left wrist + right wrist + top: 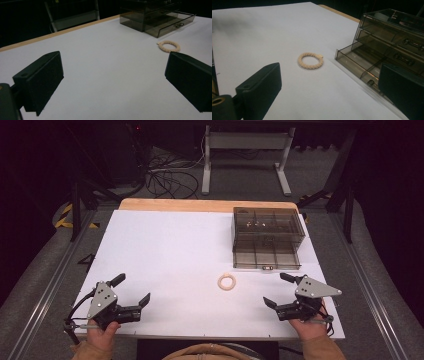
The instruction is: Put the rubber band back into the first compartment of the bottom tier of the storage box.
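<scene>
The bracelet lies flat on the white surface, just in front of the drawer box, whose bottom drawer stands pulled out. Your left claw and right claw both gape released, flanking the bracelet, apart from it.

In the high view, small pale items inside the smoky transparent plastic drawer organiser are too tiny to identify; the person's tan sleeves are cut by the bottom edge; in the right gripper view that organiser runs off the right edge, and a black jaw hides part of its pulled-out bottom drawer; in the left gripper view the organiser's top is cropped.
</scene>
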### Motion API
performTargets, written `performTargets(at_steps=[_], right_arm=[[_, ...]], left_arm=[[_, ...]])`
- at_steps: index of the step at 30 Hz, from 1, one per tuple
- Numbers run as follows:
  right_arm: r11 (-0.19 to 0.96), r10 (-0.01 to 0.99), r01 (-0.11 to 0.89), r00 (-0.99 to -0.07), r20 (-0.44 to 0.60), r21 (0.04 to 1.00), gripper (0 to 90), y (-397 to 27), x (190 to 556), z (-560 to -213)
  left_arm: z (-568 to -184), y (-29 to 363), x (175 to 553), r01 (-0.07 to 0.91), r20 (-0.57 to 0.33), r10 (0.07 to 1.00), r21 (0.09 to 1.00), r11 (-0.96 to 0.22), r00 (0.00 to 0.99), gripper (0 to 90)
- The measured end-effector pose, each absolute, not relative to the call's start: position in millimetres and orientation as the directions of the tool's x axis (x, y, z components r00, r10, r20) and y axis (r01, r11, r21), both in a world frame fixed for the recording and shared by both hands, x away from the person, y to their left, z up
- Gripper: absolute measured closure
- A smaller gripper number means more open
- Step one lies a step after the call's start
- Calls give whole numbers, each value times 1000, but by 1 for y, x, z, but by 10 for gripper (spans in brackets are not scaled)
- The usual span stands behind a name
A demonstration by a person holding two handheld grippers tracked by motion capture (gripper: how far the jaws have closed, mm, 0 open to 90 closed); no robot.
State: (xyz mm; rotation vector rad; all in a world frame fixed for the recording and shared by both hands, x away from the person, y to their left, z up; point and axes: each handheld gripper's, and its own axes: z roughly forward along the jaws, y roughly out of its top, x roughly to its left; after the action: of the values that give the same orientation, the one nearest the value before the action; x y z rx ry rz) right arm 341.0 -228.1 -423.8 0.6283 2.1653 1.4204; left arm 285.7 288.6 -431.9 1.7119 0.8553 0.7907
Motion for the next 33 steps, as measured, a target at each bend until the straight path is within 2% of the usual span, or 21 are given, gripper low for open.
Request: performTargets(at_steps=[33], right_arm=[[390, 538, 166, -839, -77, 906, 97, -174, 378, -402]], left_arm=[[-433, 288, 286, 174, 108, 838, 956, -234, 534, 25]])
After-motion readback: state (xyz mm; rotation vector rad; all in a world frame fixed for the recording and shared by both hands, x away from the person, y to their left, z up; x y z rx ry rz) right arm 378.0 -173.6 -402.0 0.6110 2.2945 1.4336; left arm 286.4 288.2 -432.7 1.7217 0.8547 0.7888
